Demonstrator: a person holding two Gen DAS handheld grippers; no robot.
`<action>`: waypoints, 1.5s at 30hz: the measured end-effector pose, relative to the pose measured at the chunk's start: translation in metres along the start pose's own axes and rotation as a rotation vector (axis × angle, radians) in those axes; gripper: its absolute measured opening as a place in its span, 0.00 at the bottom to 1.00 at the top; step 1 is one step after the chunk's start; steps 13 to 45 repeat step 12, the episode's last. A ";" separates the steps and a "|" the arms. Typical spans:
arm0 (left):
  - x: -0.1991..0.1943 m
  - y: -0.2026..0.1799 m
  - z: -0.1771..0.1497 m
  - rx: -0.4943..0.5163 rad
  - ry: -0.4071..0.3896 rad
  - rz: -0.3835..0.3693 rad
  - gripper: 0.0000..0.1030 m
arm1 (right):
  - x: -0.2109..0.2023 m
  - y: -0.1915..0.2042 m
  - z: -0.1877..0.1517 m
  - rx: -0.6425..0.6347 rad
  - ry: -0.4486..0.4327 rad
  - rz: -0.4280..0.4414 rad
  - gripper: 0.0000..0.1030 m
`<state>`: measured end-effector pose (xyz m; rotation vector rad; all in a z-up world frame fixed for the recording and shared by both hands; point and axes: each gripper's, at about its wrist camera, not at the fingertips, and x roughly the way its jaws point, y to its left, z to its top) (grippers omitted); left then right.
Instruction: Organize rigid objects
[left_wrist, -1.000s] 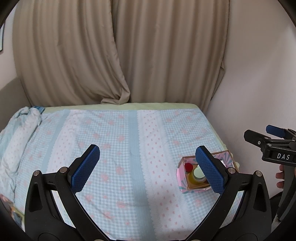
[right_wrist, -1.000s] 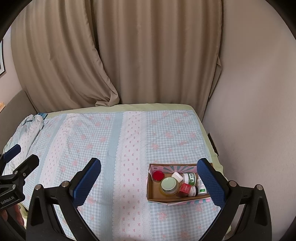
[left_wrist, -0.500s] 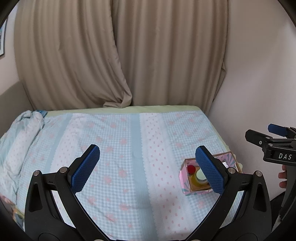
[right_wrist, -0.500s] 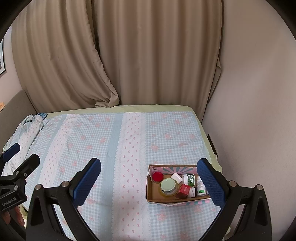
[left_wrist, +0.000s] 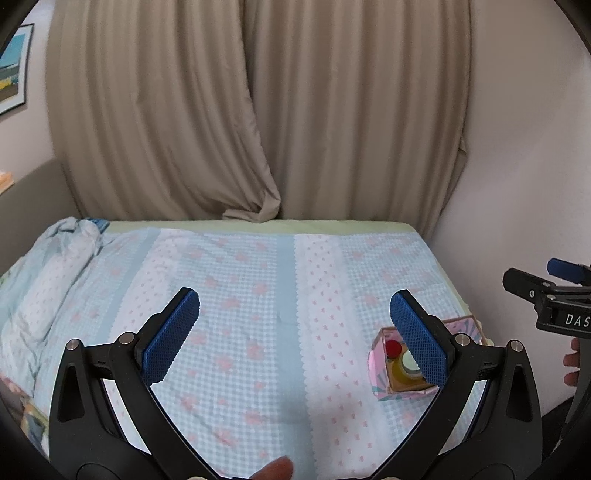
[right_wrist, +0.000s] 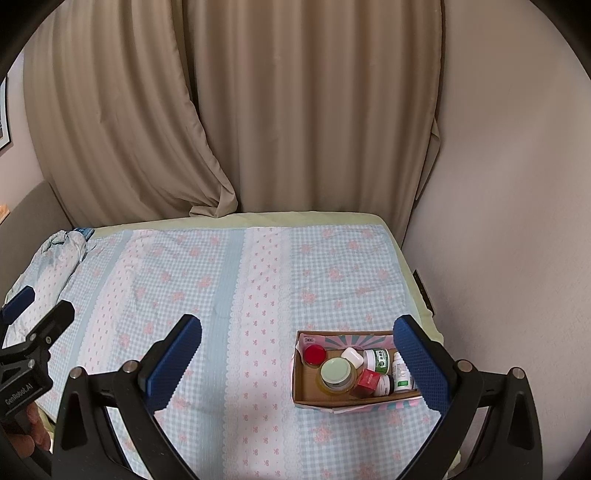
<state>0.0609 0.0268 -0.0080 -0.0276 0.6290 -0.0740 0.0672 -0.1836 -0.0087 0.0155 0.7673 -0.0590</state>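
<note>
Both tongs are spread wide and hold nothing: the left tongs (left_wrist: 294, 328) and the right tongs (right_wrist: 297, 354) hover above the bed (right_wrist: 229, 280), clear of its surface. The task items sit together in one open box (right_wrist: 306, 391) on the bed's near right part, at about 4 o'clock from the bed's centre, close to the wall. Inside the box, a red-capped jar (right_wrist: 314, 354) stands at the 10 o'clock corner, a pale-lidded jar (right_wrist: 335, 372) is just beside it, and a green-labelled bottle (right_wrist: 377, 361), a white bottle (right_wrist: 402, 371) and a red-lidded container (right_wrist: 369, 380) lie crowded toward 3 o'clock. No loose item shows elsewhere on the bed. Judgement: collection appears complete; what remains, if anything, is straightening the tipped containers.
</note>
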 end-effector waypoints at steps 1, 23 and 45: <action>0.000 0.001 0.000 -0.002 0.000 0.005 1.00 | 0.000 0.000 0.000 0.000 0.000 0.000 1.00; -0.002 0.009 0.001 -0.013 -0.029 0.006 1.00 | 0.007 0.006 0.001 -0.001 0.003 0.009 1.00; -0.002 0.009 0.001 -0.013 -0.029 0.006 1.00 | 0.007 0.006 0.001 -0.001 0.003 0.009 1.00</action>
